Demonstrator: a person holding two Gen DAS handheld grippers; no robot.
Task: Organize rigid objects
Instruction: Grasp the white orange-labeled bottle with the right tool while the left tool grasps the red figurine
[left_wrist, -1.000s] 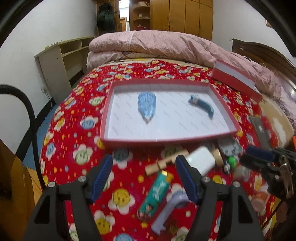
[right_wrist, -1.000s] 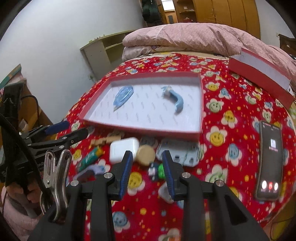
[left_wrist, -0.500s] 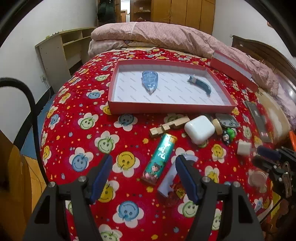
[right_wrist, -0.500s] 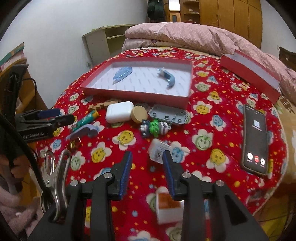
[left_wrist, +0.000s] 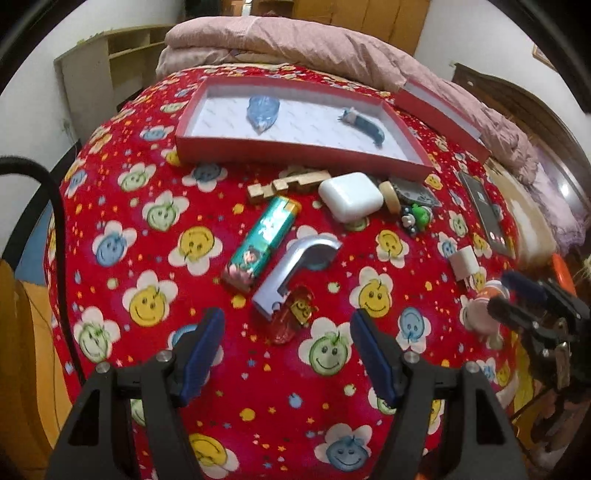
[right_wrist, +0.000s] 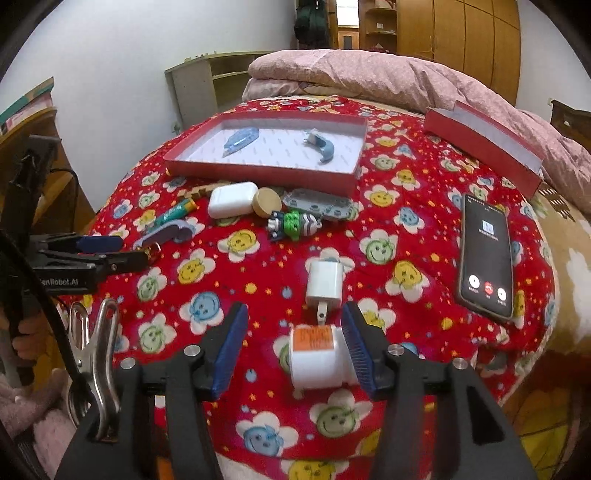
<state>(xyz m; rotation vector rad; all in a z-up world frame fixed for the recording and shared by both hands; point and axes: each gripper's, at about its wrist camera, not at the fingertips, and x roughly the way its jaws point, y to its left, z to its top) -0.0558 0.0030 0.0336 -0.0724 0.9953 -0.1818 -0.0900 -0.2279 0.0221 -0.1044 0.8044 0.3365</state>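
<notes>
A red tray (left_wrist: 295, 149) at the back of the flowered bedspread holds a blue oval piece (left_wrist: 263, 110) and a blue curved tool (left_wrist: 364, 125). My left gripper (left_wrist: 288, 349) is open and low over the spread. Just ahead of it lie a red clear lighter (left_wrist: 291, 319), a grey bottle opener (left_wrist: 295, 266) and a green lighter (left_wrist: 262, 245). My right gripper (right_wrist: 293, 332) is opening. A white bottle with an orange label (right_wrist: 317, 356) lies between its jaws, close to the right finger (right_wrist: 356, 343) and apart from the left one. A white charger (right_wrist: 325, 282) lies just beyond.
In front of the tray lie a white earbud case (right_wrist: 232, 199), a wooden disc (right_wrist: 266, 201), a grey keypad (right_wrist: 317, 206), a green toy (right_wrist: 295, 223) and a wooden puzzle (left_wrist: 284, 184). A phone (right_wrist: 487, 254) lies at the right, a red lid (right_wrist: 484, 136) behind it. The bed edge is near.
Both grippers have drawn back from the tray toward the near edge of the bed. The right jaws have widened, and the white bottle now lies between them. The left jaws have kept their width.
</notes>
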